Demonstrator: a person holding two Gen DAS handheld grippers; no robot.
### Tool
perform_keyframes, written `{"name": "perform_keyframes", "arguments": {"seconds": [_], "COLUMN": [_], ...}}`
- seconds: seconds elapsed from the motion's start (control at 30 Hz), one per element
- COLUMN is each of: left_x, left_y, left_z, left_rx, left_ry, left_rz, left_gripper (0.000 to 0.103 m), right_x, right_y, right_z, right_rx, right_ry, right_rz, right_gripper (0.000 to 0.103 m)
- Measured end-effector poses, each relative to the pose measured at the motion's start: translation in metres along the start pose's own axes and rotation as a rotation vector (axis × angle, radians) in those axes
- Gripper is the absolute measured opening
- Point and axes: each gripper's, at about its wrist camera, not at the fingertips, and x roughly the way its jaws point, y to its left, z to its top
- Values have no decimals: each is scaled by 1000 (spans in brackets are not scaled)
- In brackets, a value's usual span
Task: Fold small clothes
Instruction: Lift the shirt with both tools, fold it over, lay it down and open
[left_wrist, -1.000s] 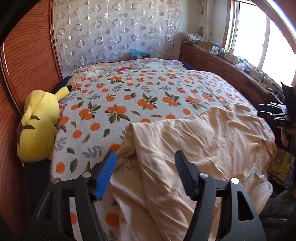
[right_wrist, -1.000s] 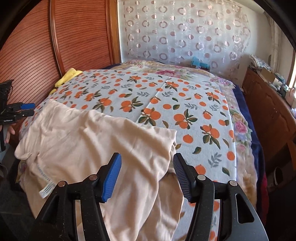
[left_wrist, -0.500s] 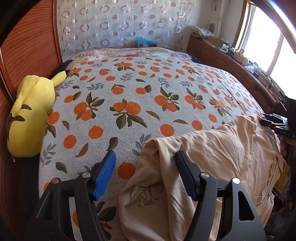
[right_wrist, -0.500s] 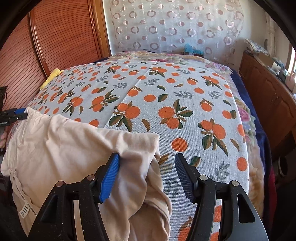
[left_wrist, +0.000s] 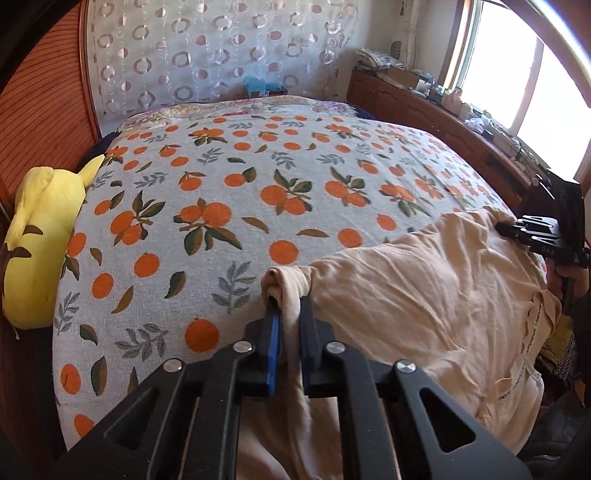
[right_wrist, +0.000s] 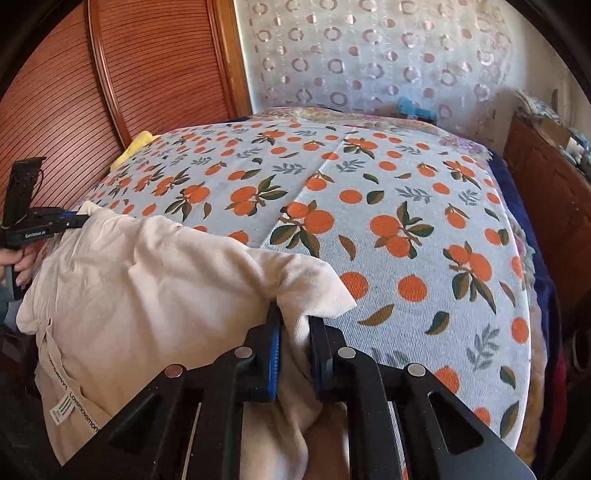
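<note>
Two tongs, left (left_wrist: 289, 306) and right (right_wrist: 295, 314), freshly clenched on beige garment (left_wrist: 424, 295) corners.

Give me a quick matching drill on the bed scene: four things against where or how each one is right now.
Things:
1. beige cotton garment
2. yellow plush toy
3. left gripper
4. blue box

States:
A. lies at the bed's left edge, by the wooden panel
B. stands beyond the bed's far end, before the curtain
C. spread over the near edge of the orange-print bedspread
D. jaws shut on a bunched corner of cloth

Pairs: 1-C, 2-A, 3-D, 4-B
</note>
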Motion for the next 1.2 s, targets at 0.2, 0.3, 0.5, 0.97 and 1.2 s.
{"name": "perform_keyframes", "arguments": {"seconds": [0.2, 0.3, 0.5, 0.97, 1.2], "left_x": [-90, -143, -237, -301, -169], "left_y": [-33, -51, -81, -52, 5], "left_z": [-7, -7, 3, 131, 196], "left_rx": [30, 55, 114, 174, 138], "left_ry": [-194, -303, -503, -684, -528], "left_rz": [-52, -63, -43, 121, 209], "left_gripper": [8, 8, 8, 7, 8], "right_x": [-66, -121, -220, -311, -193], "right_y": [24, 35, 61, 89, 70], "right_z": [-9, -10, 3, 111, 189], "right_rx": [-39, -47, -131, -337, -343], "right_ry": [-147, -256, -422, -645, -509], "right_rz": [20, 24, -22, -228, -283], "right_gripper": [11, 11, 11, 10, 11]}}
